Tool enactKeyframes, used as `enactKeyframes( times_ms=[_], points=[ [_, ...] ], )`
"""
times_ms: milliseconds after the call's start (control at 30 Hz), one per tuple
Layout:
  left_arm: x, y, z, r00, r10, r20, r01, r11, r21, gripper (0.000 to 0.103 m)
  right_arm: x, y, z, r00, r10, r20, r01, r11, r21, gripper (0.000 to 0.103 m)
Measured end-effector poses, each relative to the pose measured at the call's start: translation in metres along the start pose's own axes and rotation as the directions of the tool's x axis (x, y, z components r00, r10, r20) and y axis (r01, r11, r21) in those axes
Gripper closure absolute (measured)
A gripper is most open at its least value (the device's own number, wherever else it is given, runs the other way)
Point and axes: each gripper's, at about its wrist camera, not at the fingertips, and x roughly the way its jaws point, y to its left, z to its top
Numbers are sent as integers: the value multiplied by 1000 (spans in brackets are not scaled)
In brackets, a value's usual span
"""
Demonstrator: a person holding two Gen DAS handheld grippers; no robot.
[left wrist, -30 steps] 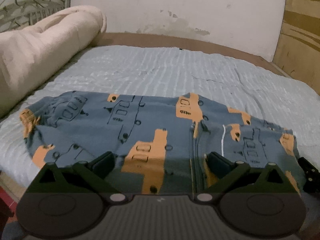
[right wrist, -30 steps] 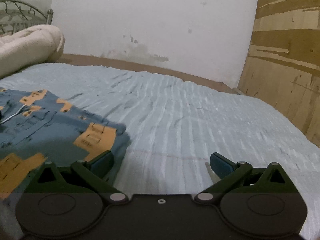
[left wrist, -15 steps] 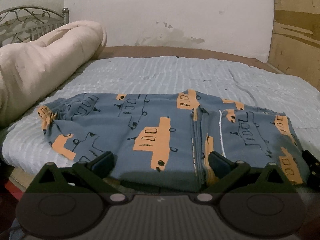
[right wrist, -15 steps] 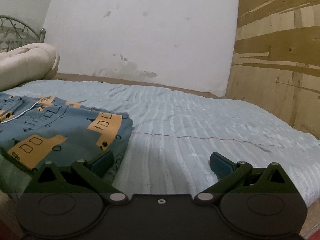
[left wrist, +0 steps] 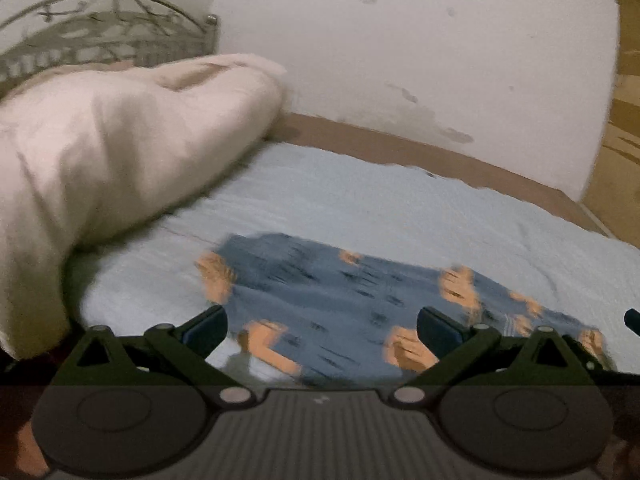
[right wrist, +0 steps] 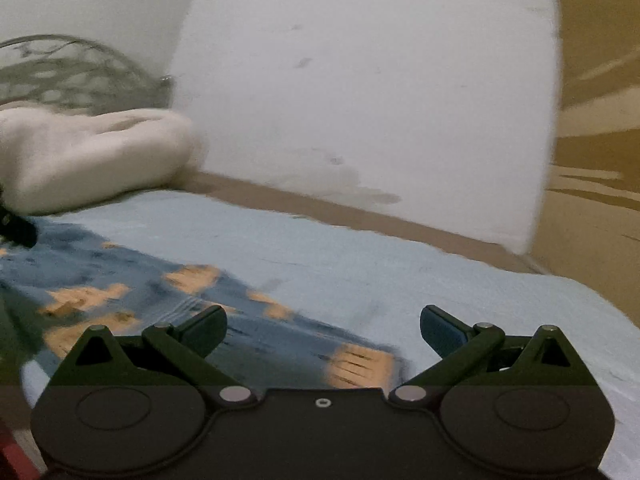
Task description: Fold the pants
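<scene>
Both wrist views have swung since half a sec ago: pants point(left wrist: 344, 300) now sit lower and further right in the left view, w/ the rolled blanket filling far more of the frame, and everything is motion-blurred. Pants lie flat on the bed, folded into a wide, roughly rectangular slab; soft blue-grey fabric printed w/ orange blocky shapes and dark line marks, print detail too smeared to read. In the right view the pants point(right wrist: 132, 292) spread across the lower left, one orange-patched corner reaching the near edge just ahead of the gripper body. Left gripper point(left wrist: 322, 326) is spread wide, nothing between its dark blue pads, hovering over the near edge of the pants; can't tell if it touches the cloth. Right gripper point(right wrist: 323, 326) is equally wide apart and holds nothing, left finger over the pants, right finger over bare sheet. Bedsheet point(left wrist: 400, 216) is pale blue, lightly ribbed/crinkled, w/ a brown bed edge beyond it. Rolled blanket point(left wrist: 112, 152), cream, plush, bulky and rounded, rests on the sheet at left, near the pants but apart from them. Behind it a grey metal headboard point(left wrist: 100, 28) w/ curved scrollwork. White wall point(left wrist: 400, 40) is scuffed and stained near its base; wood panel point(right wrist: 600, 140), tan w/ streaky grain, stands at right.
</scene>
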Motion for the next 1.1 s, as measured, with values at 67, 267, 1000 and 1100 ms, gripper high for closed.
enactKeyframes(
  times_ms=[67,267,1000,1100],
  points=[
    [9,18,6,999,33,6,-32,999,-29,1,13,16,9,999,36,-10,-37,999,-17,1],
    [43,60,3,997,77,-7,-76,957,-281,1,47,53,14,997,13,-75,-17,998,-63,1],
    [60,61,-19,978,65,197,0,950,-313,41,48,71,-15,997,-76,27,79,989,-127,1],
    [64,71,-19,983,53,175,14,933,-360,38,48,71,-15,997,-77,27,80,989,-127,1]
  ],
)
